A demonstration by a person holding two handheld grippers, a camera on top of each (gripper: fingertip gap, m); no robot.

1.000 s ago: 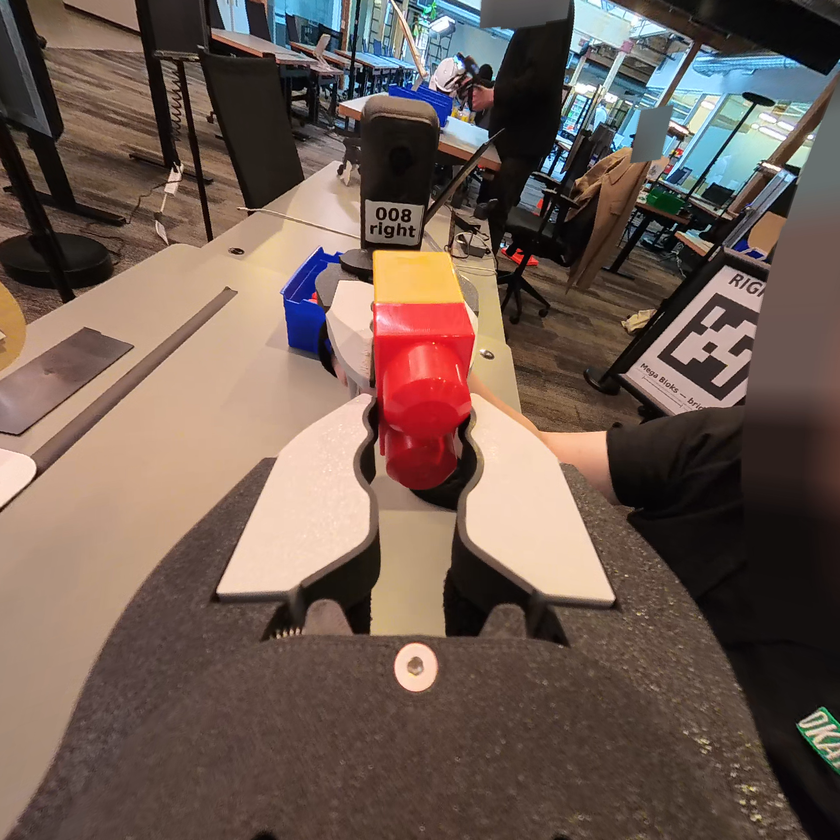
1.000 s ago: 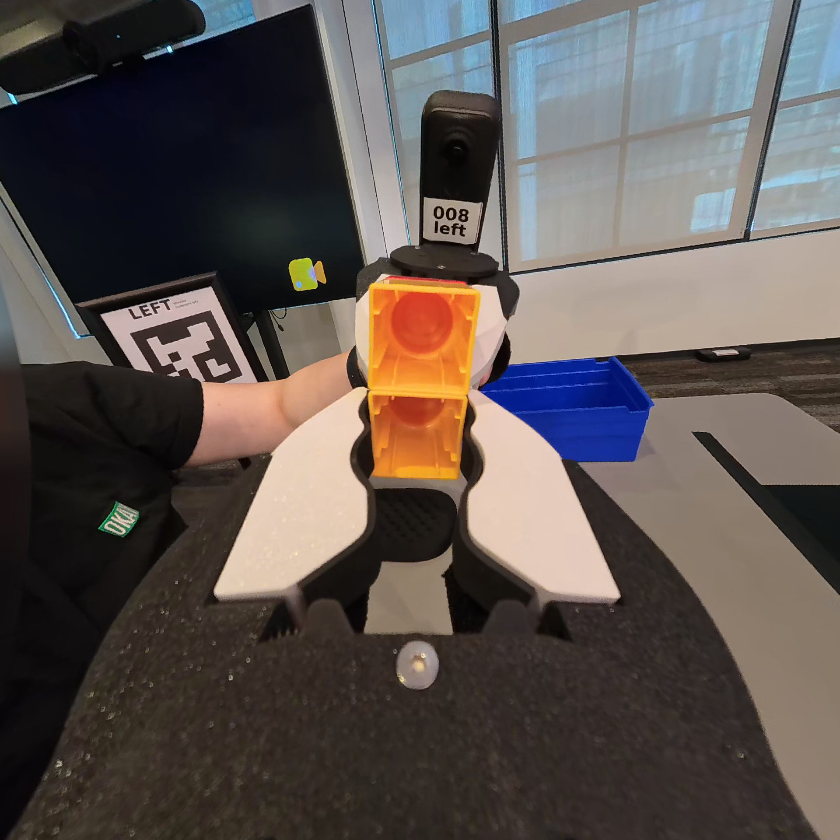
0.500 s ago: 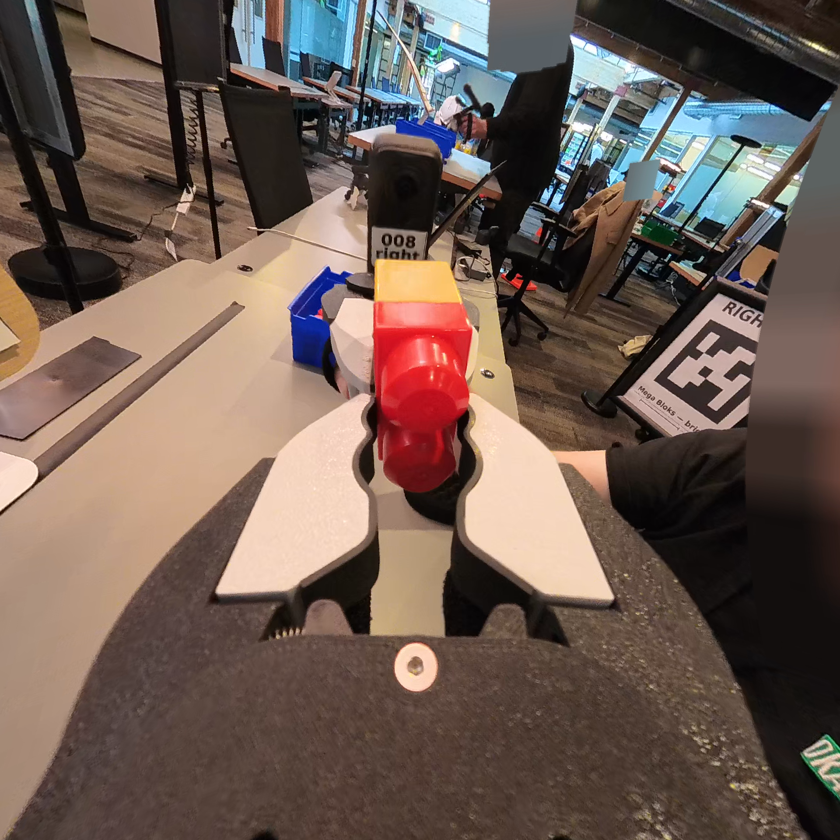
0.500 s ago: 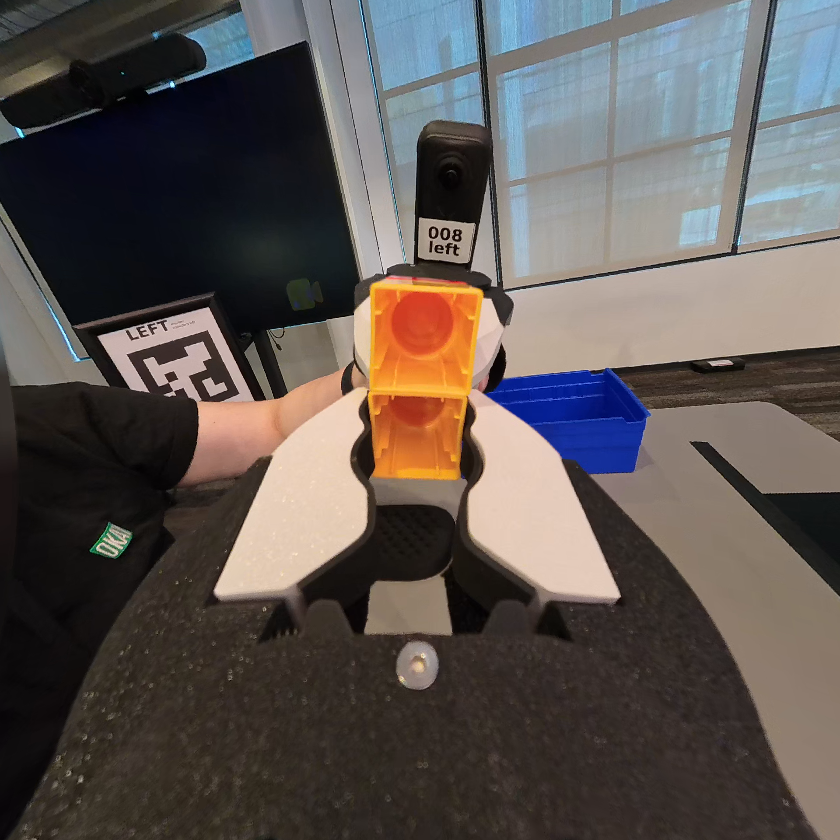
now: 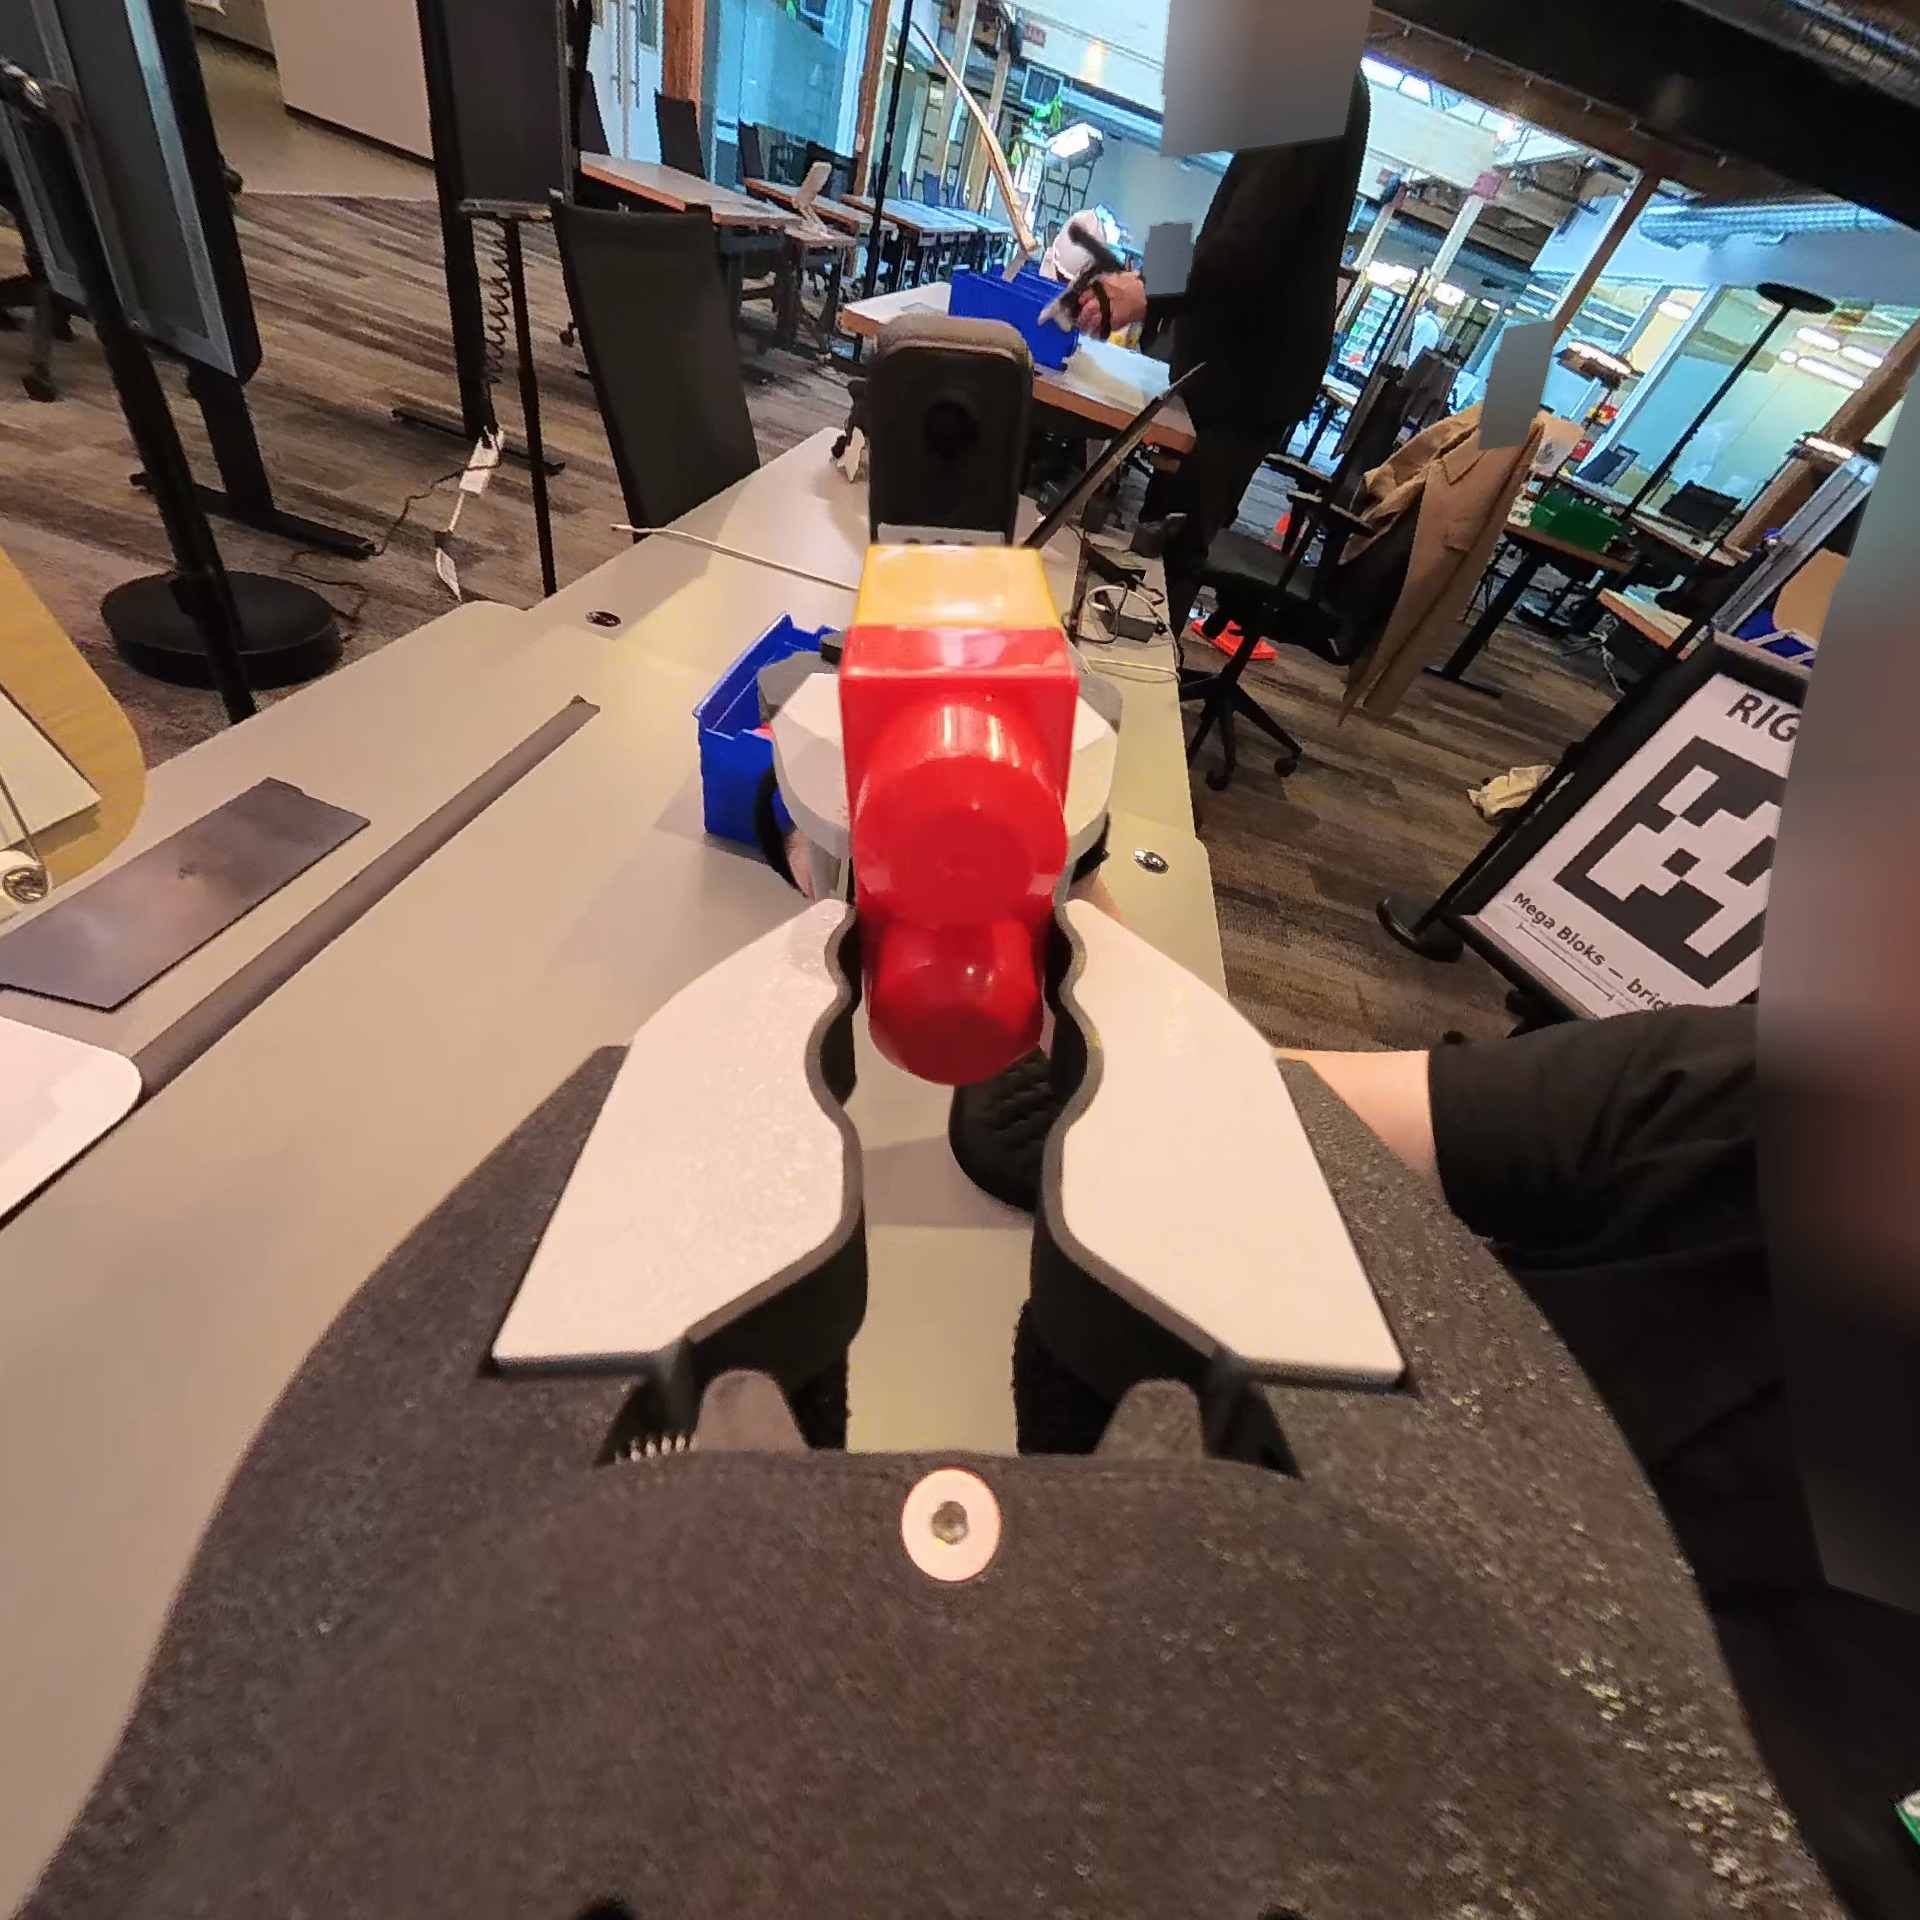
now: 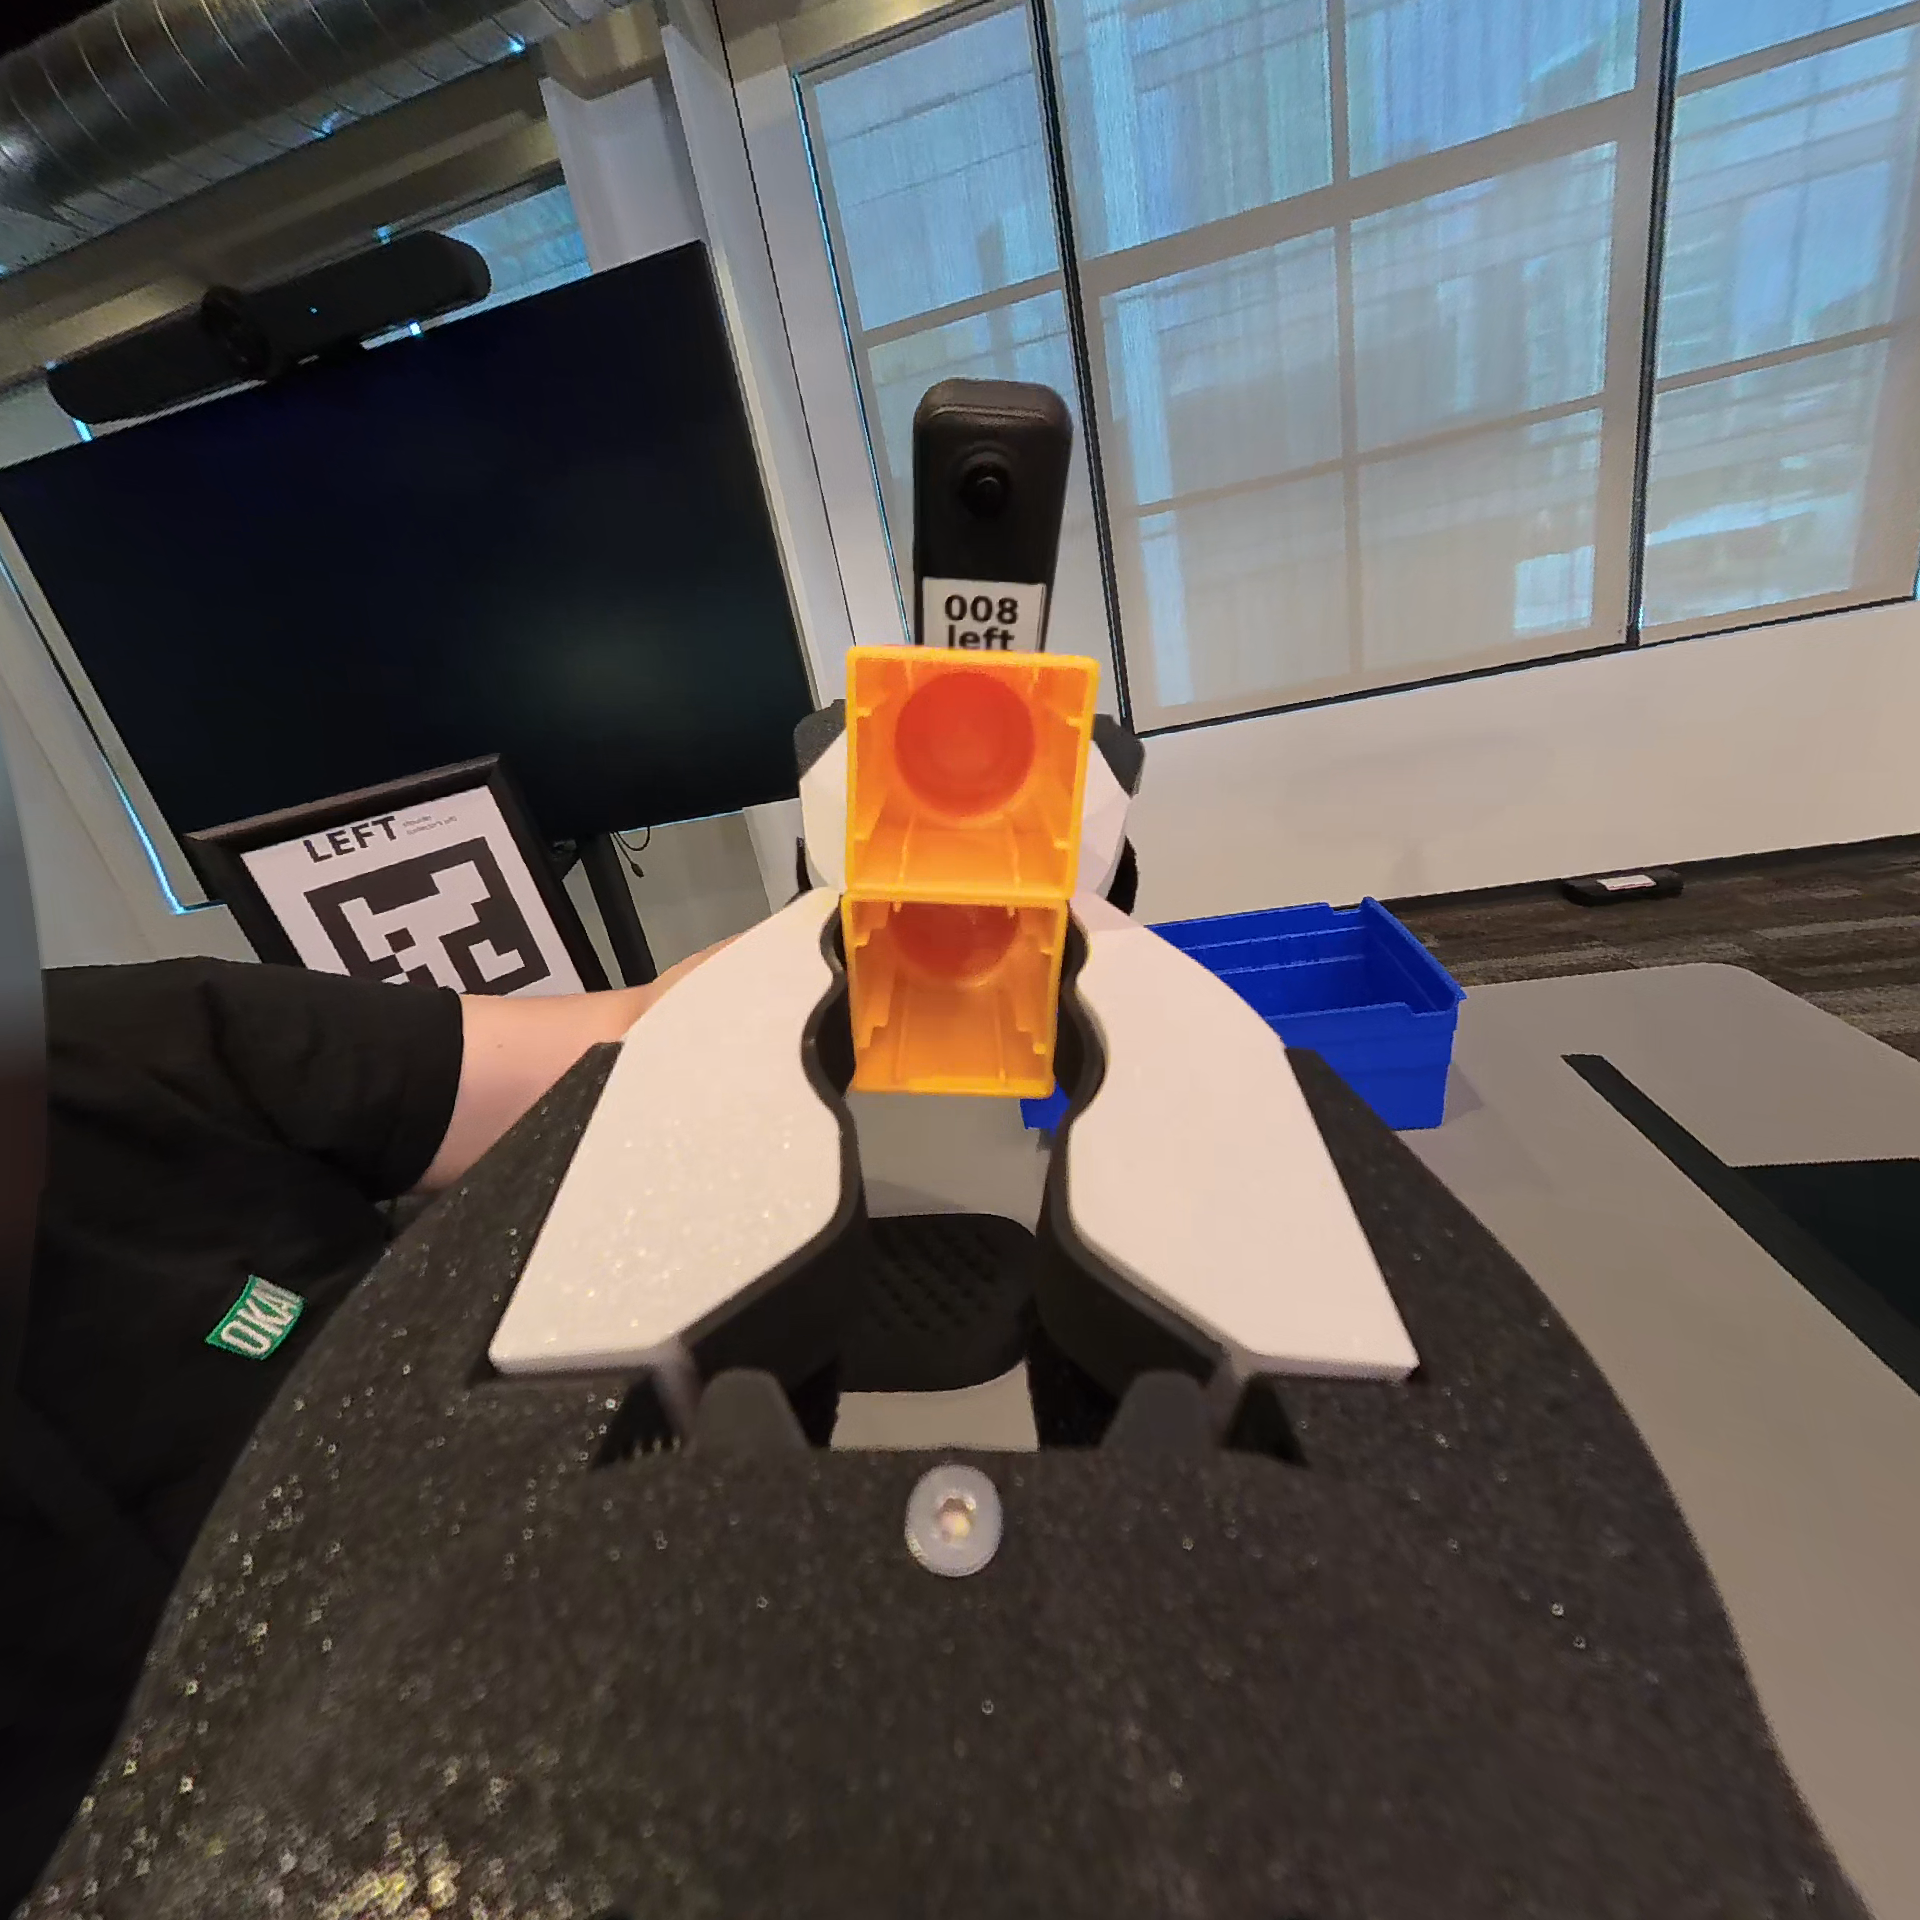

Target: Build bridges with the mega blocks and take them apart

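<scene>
Both hand-held grippers are facing each other above the desk (image 5: 312, 1039), looks like they're lining up for a pull-apart. The left hand-held gripper (image 5: 951, 977) is clamping the red block (image 5: 961, 790) studs-first, and the right hand-held gripper (image 6: 951, 1003) is squeezing the yellow block (image 6: 961, 894) by its hollow underside. The blocks are sitting joined, right between the two sets of fingertips.
</scene>
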